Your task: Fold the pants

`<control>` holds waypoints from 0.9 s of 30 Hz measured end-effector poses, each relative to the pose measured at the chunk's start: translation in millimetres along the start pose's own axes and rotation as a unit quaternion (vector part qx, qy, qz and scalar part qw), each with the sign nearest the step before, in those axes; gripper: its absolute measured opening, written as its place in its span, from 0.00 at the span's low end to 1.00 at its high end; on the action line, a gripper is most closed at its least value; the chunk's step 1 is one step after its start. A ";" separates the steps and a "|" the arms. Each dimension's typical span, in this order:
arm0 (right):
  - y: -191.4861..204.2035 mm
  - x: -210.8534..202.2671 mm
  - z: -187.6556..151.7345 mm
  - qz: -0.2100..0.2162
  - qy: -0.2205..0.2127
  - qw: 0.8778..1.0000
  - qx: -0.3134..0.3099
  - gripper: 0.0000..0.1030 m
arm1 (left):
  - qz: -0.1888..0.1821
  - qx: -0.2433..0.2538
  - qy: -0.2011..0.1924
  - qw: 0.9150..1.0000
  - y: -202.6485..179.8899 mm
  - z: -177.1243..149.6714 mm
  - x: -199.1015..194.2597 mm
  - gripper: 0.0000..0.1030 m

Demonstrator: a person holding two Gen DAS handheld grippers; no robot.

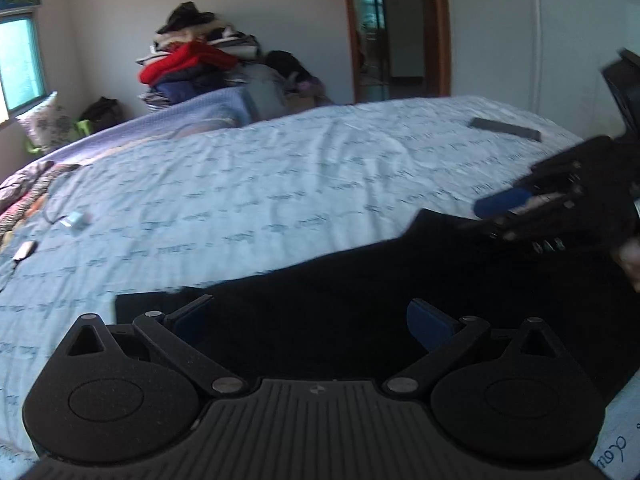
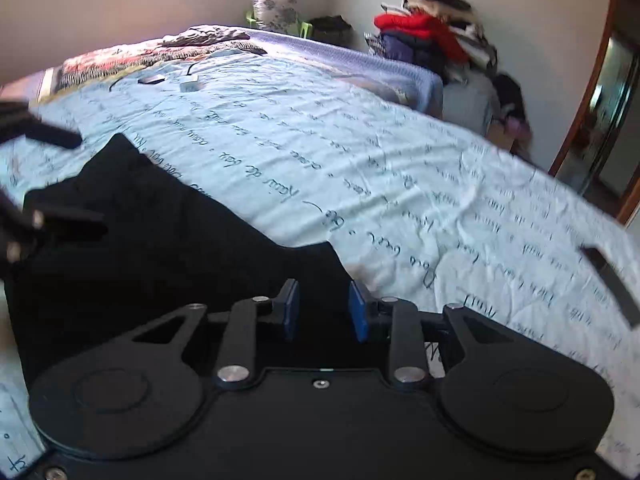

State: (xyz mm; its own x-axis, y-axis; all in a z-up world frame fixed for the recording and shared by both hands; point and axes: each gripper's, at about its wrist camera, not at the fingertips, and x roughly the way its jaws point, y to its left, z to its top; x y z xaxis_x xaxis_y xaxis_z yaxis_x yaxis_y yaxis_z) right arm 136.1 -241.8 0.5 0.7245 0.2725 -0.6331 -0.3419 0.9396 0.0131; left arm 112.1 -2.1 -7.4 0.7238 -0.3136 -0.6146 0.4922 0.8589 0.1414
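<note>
The black pants point(image 1: 360, 292) lie flat on the light blue bedsheet point(image 1: 240, 200) at the near edge of the bed; they also show in the right wrist view point(image 2: 160, 232). My left gripper point(image 1: 312, 320) is wide open just above the pants, holding nothing. My right gripper point(image 2: 324, 312) is open with a narrower gap, over the pants' right corner, empty. The right gripper also shows at the right of the left wrist view point(image 1: 520, 208), and part of the left gripper shows at the left edge of the right wrist view point(image 2: 24, 224).
A dark remote-like bar point(image 1: 506, 129) lies on the far right of the bed. A charger with cable point(image 1: 76, 220) and a phone point(image 1: 25, 250) lie at the left. A clothes pile point(image 1: 192, 64) stands by the wall, and a doorway point(image 1: 384, 32) is behind.
</note>
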 end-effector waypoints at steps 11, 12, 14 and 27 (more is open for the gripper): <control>-21.6 58.8 5.0 0.084 0.011 0.994 0.065 0.03 | -0.005 -0.030 0.054 0.998 -6.2 -24.5 40.6 1.00; -20.5 61.7 8.6 0.071 0.003 0.996 0.062 0.03 | -0.010 -0.037 0.054 0.998 -3.7 -24.4 41.6 1.00; -15.3 72.2 11.5 0.050 0.002 0.997 0.051 0.02 | -0.007 -0.037 0.052 0.998 -5.2 -24.8 41.7 1.00; -19.1 4.5 -27.0 0.046 0.021 0.997 0.064 0.19 | 0.015 0.074 0.038 0.996 -22.3 -18.9 18.5 1.00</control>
State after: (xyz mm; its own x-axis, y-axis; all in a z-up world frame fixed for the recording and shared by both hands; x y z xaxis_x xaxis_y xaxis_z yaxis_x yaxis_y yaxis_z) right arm 129.7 -264.1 -23.5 0.6668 0.3530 -0.6564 -0.3254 0.9302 0.1697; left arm 105.4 -19.4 -36.5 0.7039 -0.2519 -0.6642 0.5400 0.7972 0.2699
